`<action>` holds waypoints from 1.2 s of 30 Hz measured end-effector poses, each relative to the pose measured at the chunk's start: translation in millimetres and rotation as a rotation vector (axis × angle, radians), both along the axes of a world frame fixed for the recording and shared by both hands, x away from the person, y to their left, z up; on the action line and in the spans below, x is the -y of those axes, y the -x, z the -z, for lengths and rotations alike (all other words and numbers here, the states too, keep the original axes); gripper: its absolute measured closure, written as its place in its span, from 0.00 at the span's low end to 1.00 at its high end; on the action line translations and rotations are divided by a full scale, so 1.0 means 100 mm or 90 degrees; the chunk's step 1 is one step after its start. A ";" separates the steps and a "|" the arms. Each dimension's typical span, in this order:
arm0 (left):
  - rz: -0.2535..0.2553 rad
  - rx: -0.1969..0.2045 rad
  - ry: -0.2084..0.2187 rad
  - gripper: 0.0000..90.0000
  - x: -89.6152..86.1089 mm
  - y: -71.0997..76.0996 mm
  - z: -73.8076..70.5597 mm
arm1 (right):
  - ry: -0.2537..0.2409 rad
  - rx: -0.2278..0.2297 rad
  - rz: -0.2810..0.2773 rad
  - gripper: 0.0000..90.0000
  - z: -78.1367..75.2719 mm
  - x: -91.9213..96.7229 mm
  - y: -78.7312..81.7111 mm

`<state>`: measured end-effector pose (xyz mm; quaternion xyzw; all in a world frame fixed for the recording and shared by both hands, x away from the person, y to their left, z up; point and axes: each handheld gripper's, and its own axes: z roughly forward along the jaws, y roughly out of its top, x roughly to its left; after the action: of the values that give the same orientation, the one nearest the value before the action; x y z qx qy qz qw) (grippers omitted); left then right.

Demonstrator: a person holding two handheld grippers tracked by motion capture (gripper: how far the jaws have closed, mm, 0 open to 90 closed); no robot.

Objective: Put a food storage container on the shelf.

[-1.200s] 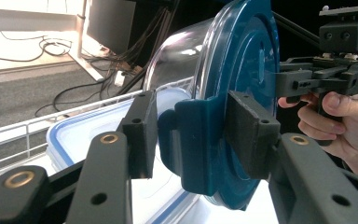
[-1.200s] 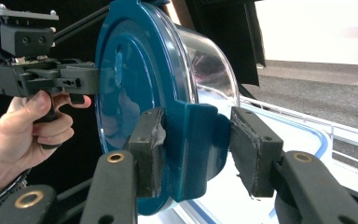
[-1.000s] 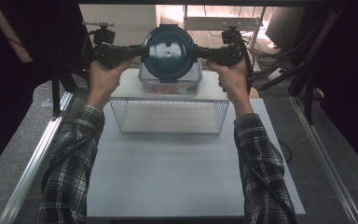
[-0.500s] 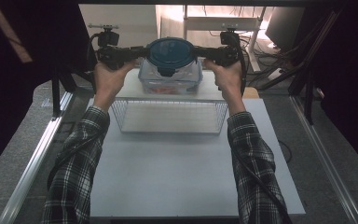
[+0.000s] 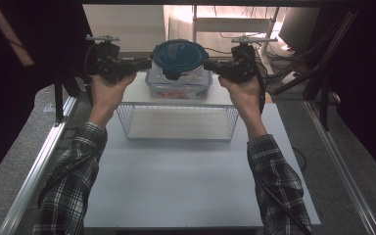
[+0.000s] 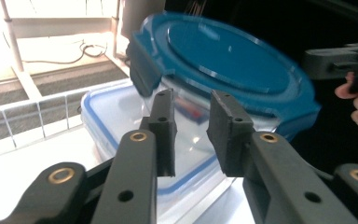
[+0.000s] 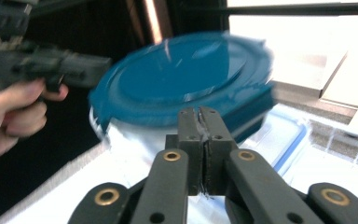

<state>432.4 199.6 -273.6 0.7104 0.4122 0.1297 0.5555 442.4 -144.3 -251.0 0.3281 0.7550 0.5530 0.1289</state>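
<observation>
- Blue-lidded round glass container (image 5: 178, 58) sits at the far side of the tabletop (image 5: 176, 191). It is stacked on a flat clear box with a blue rim (image 6: 98, 121), and that box rests on the white top of a wire rack (image 5: 176, 122).
- The left gripper (image 5: 147, 62) and the right gripper (image 5: 211, 64) come at it from opposite sides and point inward at each other. The container lies straight ahead of each, between the two tips, at lid height.
- Both tips look about equally close to the lid's rim. From where I stand, neither hand is clearly nearer.
- In the left gripper view the fingers (image 6: 164, 116) have just been closing. A gap remains between them with nothing pinched in it, and the glass wall and a lid tab lie just beyond.
- In the right gripper view the fingers (image 7: 200, 128) have just been closing and now press flat together. They sit just in front of the lid's rim, and I see nothing caught between them.
- A round body has no long axis, so I judge the line between the two grippers to be what matters for the next move.
- There is open room above the lid and on the tabletop in front. The stack stands high on the rack, so a sideways shove could slide it off.
</observation>
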 end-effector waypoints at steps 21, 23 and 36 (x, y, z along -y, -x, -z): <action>-0.018 -0.019 0.004 0.79 0.06 -0.07 0.07 | 0.018 -0.035 0.060 0.97 0.17 -0.04 -0.25; -0.011 -0.018 0.006 0.76 0.06 -0.04 0.08 | 0.018 -0.030 0.056 0.95 0.17 -0.03 -0.22; 0.056 0.005 -0.077 0.33 0.26 0.29 0.33 | 0.036 -0.011 0.007 0.50 0.37 0.01 0.07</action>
<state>403.5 173.3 -306.7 0.7593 0.3699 0.1327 0.5187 435.0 -145.6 -287.8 0.3331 0.7698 0.5276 0.1346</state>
